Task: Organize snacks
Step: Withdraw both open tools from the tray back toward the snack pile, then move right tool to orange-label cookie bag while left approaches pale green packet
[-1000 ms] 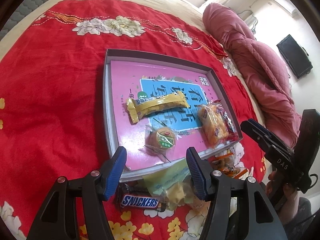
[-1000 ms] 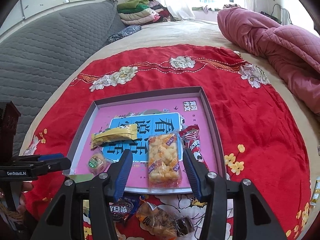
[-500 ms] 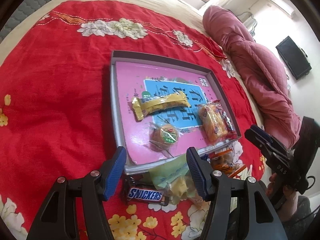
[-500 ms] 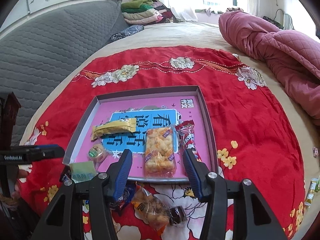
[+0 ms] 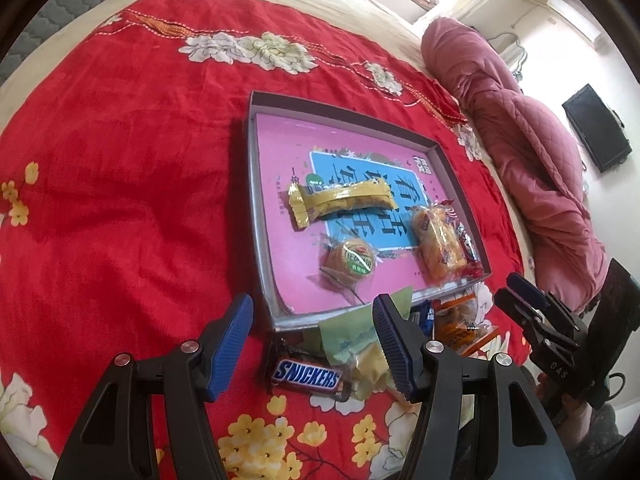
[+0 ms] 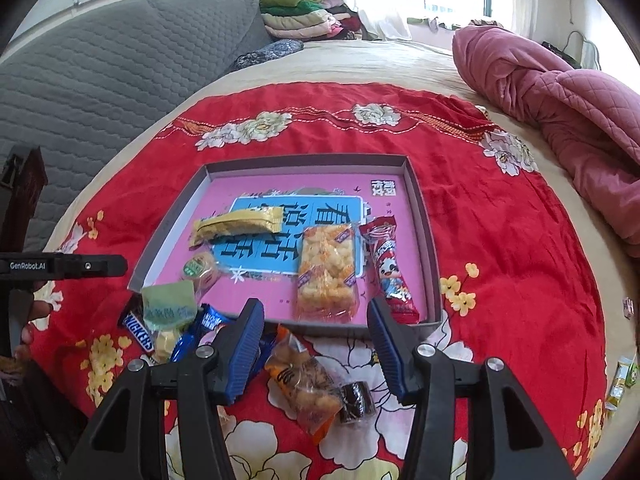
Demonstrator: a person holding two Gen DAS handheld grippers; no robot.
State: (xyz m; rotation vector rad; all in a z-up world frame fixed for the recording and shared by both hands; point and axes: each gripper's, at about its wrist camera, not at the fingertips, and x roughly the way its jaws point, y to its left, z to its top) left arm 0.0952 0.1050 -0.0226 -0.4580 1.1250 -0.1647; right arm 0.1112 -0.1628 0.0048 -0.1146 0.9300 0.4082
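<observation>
A grey-rimmed tray point(image 5: 256, 200) point(image 6: 420, 216) with a pink bottom lies on the red blanket. Inside are a yellow bar point(image 5: 340, 200) point(image 6: 236, 226), a round cake point(image 5: 350, 262), a rice-cracker pack point(image 6: 328, 272) and a red packet point(image 6: 386, 270). Loose snacks lie before the tray's near rim: a Snickers bar point(image 5: 306, 374) point(image 6: 138, 330), a green packet point(image 5: 352, 336) point(image 6: 168, 306), a blue wrapper point(image 6: 208, 322), an orange packet point(image 6: 304, 384) and a dark roll point(image 6: 356, 400). My left gripper point(image 5: 314, 344) hovers open over the Snickers. My right gripper point(image 6: 316, 350) hovers open over the orange packet. Neither grips anything.
A rolled pink quilt point(image 6: 560, 92) lies along the right side of the bed. A grey padded headboard point(image 6: 100, 60) and folded clothes point(image 6: 304, 16) are at the back. Small yellow-green packets point(image 6: 620, 376) sit at the far right edge. A hand point(image 5: 568, 400) holds the right gripper.
The right gripper has drawn back from the tray, so the loose snacks in front of it show more fully. In the left view the tray has slid right and the Snickers is fully uncovered.
</observation>
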